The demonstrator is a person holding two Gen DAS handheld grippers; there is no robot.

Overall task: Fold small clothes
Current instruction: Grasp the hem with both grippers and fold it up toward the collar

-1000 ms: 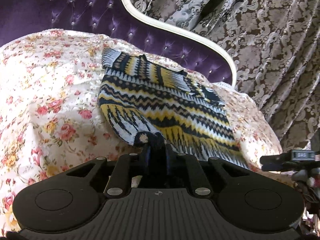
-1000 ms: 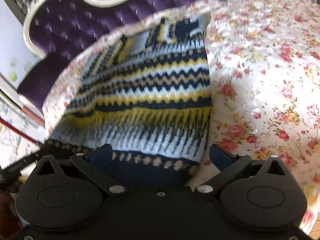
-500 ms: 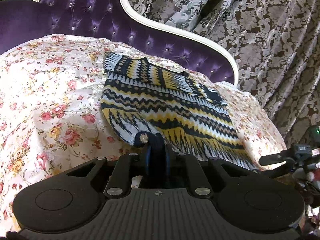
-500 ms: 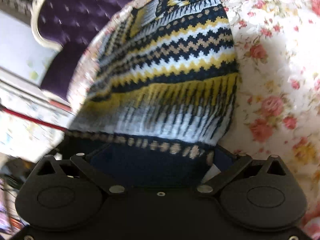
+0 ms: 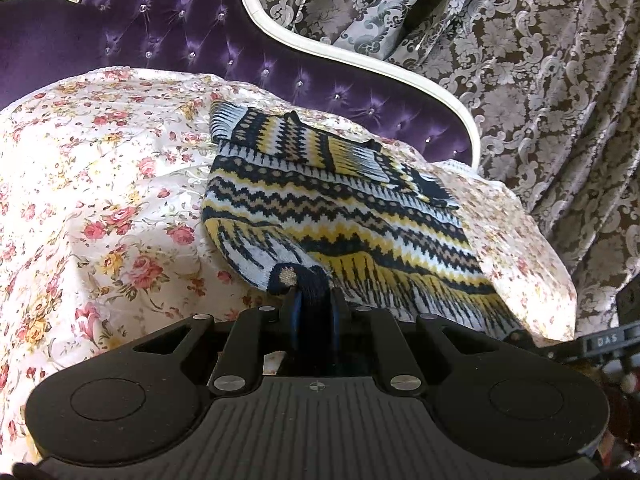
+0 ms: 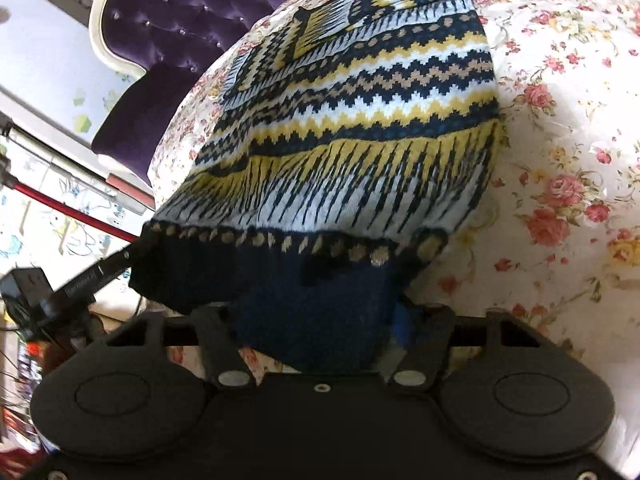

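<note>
Nearest in the left wrist view: left gripper, jaws drawn narrow and pinching the navy ribbed hem corner of the patterned knit sweater, corner lifted off the cover. Off to the right edge, a black bar with white letters, reading roughly "DAS", rest of it unclear.

Over in the right wrist view: right gripper, jaws closing, the sweater's navy hem band bunched between them and draped over the near parts; blue pad peeking out on the right, pressed against the wool. To the left, a black rod with small pale lettering, too blurred to read.

Farther on: sweater spread across the floral bedspread, zigzag bands of navy, yellow, tan and white running away from both grippers, upper part folded over on itself at the far end. Red roses on cream all around it.

Beyond that: purple tufted headboard with studded buttons and a cream curved frame, then brown-and-grey damask curtains at the back. Red pole and pale patterned wall low on the left of the right wrist view.
</note>
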